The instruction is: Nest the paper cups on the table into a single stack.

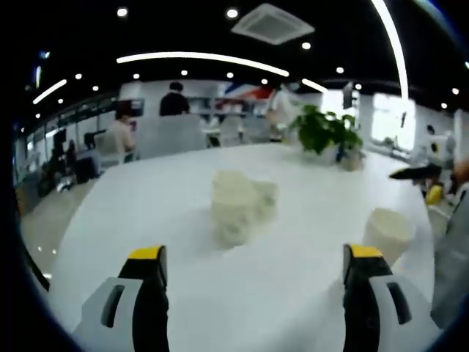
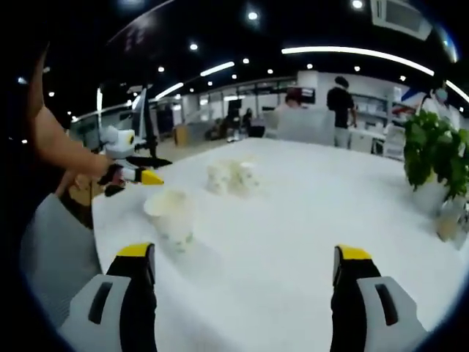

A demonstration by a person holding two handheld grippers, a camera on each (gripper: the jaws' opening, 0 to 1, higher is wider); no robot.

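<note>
well, three paper cups (image 1: 238, 205) on table (image 1: 293, 286), both grippers' jaws wide, empty

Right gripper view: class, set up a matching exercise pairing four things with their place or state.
Things:
1. Lone cup
2. Cup cluster
3. Plant
4. Right gripper

Places or states:
A. Far right of the table
B. Mid-table, farther off
C. Open, holding nothing
D. Upright, just ahead of the near-side jaw

Pairs: 1-D, 2-B, 3-A, 4-C
</note>
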